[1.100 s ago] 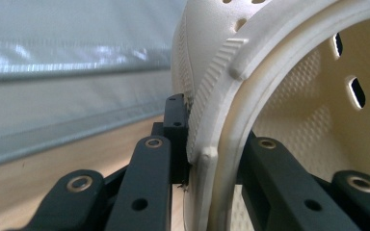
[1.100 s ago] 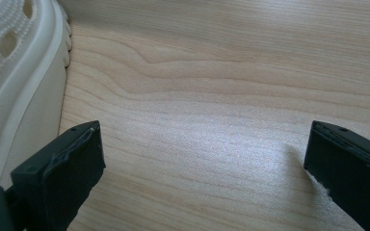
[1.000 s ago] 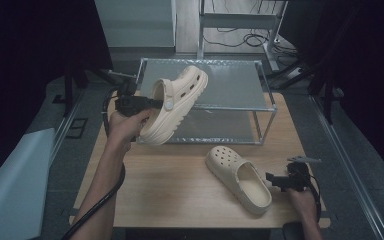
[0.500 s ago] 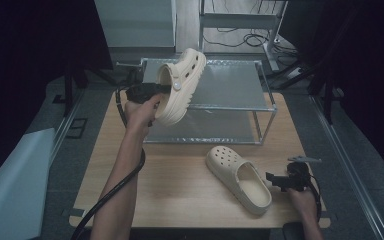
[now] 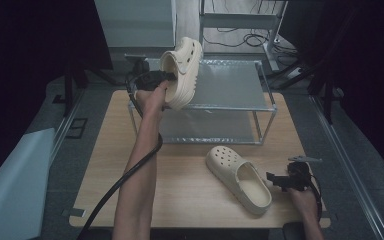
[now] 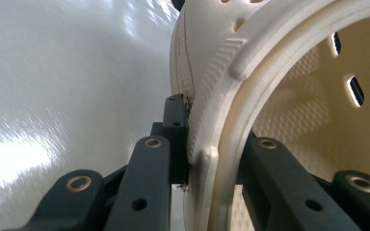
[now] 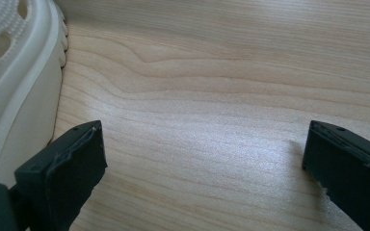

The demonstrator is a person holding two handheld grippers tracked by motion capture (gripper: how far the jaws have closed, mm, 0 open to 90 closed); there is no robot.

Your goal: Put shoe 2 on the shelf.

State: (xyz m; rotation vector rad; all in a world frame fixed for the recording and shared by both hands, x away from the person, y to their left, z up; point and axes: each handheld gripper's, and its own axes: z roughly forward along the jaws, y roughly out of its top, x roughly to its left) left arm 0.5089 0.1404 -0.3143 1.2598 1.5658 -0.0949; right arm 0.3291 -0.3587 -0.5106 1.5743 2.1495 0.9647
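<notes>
High view: cream clog (image 5: 184, 70), perforated, thick-soled, tilted.

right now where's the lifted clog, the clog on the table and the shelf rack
lifted clog (image 5: 182, 75), high view, on its thick sole side
clog on the table (image 5: 225, 161), high view, on its holed toe
shelf rack (image 5: 230, 82), high view, on its bare top shelf

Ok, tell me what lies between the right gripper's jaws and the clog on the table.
Bare tabletop in the right gripper view: the open right gripper sits beside the clog, not touching.
</notes>
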